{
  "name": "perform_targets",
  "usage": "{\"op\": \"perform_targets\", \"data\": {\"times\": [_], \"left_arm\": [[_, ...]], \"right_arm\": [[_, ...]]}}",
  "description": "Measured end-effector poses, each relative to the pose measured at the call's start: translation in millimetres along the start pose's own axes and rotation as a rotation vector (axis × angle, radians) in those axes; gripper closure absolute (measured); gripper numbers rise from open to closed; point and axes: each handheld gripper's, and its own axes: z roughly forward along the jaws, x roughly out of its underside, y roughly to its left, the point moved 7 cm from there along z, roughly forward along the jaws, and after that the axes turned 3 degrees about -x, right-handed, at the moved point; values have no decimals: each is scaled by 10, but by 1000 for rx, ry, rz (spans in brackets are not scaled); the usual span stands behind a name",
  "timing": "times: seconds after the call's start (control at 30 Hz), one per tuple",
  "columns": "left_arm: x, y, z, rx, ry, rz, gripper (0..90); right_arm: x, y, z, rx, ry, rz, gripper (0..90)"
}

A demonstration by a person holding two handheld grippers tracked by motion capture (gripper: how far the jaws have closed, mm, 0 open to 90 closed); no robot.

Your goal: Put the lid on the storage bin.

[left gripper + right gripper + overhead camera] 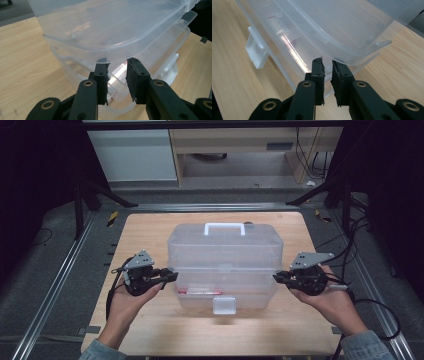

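So you're sitting with one clear plastic storage box in the middle of the wooden bench, and you're coming at it from both ends at once. Your left claw is pointing in at the box's left end and your right claw at its right end, both about level with the seam where the lid meets the body.

In the left gripper view, your left claw is standing part open with a clear gap between the jaws, the tips just under the lid's overhanging rim, gripping nothing. In the right gripper view, your right claw is showing a narrower gap and is also holding nothing, tips just below the lid edge at that corner. Whether either one is actually touching plastic, I can't tell.

Progress-wise, I'd say you're only getting started. The lid looks like it's riding a bit proud of the body at both ends, and the front latch is hanging down at the front, so it may be already released, but the box isn't open. What's left, by my guess: hooking both rims and lifting the lid evenly.

Count:
- one box, with one white carry handle on top
- one front latch
- two claws, one in each of your hands
- something reddish lying inside near the bottom, too blurry to name or count
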Motion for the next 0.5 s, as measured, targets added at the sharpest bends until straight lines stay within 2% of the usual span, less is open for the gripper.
{"op": "perform_targets", "data": {"times": [0.3,0.5], "left_arm": [[26,50,-76,-12,-8,-12,708],[49,63,-79,-10,-8,-16,718]], "right_arm": [[30,34,-4,3,4,-3,773],[111,29,-52,26,5,0,751]]}}
